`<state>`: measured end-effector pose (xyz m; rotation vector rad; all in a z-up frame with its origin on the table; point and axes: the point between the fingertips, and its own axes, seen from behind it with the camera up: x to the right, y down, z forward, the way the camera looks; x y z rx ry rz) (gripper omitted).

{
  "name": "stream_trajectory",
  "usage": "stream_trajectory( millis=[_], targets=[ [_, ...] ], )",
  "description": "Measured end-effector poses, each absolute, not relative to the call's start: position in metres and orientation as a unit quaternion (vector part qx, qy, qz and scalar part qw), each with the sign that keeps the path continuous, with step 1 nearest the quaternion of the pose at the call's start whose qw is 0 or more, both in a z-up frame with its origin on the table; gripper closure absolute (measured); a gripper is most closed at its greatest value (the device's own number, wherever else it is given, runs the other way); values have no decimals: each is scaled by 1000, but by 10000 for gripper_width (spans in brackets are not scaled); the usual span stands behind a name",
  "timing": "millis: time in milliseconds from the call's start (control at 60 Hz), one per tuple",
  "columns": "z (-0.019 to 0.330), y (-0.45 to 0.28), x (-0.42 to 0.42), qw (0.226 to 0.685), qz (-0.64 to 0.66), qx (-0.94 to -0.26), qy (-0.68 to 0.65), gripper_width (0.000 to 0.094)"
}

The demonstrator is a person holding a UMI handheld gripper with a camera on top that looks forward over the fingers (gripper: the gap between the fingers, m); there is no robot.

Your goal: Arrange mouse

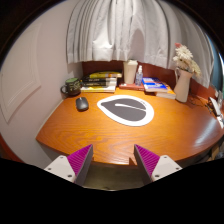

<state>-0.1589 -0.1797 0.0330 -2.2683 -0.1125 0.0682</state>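
A: Where was the mouse at that point?

B: On the wooden table, well beyond the gripper, just left of the white mouse pad with the dark oval on it. It sat on bare wood, not on the pad, with a dark mug just behind it.

A: And the jaws?

B: Wide open, holding nothing. Both pink pads pointed over the near edge of the table, still far from the mouse.

A: How would it handle, do you think?

B: I judged it light and rigid, a hard plastic shell, likely smooth and a little slippery on its curved top. I would have taken it across its two long sides, low down where the flanks run straighter, so it could not squirt out. A modest squeeze should have been enough.

A: Anything fragile nearby?

B: A stack of books behind it, more books farther right, and a vase of dried flowers at the right side, well apart from the mouse.

A: Any writing or brand legible?

B: None that I could read; the book covers and the mouse were too small to make out.
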Motion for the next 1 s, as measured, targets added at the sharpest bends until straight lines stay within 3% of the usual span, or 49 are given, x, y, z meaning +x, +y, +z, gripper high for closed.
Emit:
stream_trajectory(
  millis=[300,633,1000],
  targets=[
    [-13,-80,-287,387,58,-917,-84,98],
    [-14,47,-315,398,31,-916,-47,134],
    [-14,90,-318,390,15,-921,-6,437]
  ],
)
